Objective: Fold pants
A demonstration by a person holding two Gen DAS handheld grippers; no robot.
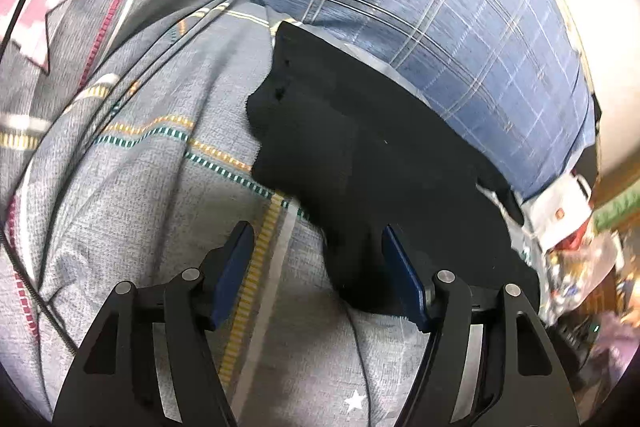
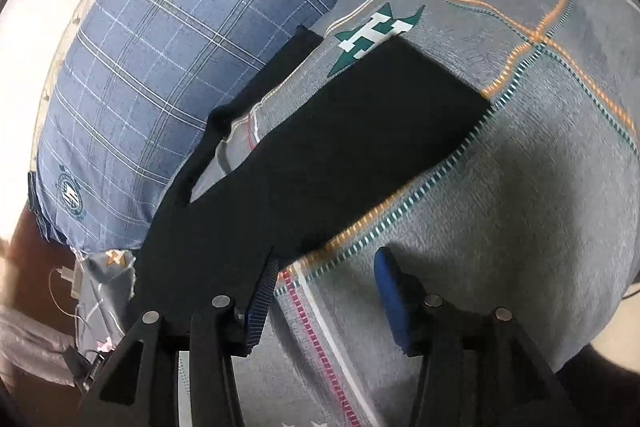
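Here, left wrist view: black pants lie on the grey patterned bedspread, their far edge tucked under the blue plaid pillow; folds unreadable in the dark cloth. Left claw apart, gripping nothing.

Right wrist view: pants spread flat, one narrow leg along the pillow. Right claw apart, empty, left pad overlapping the cloth edge.
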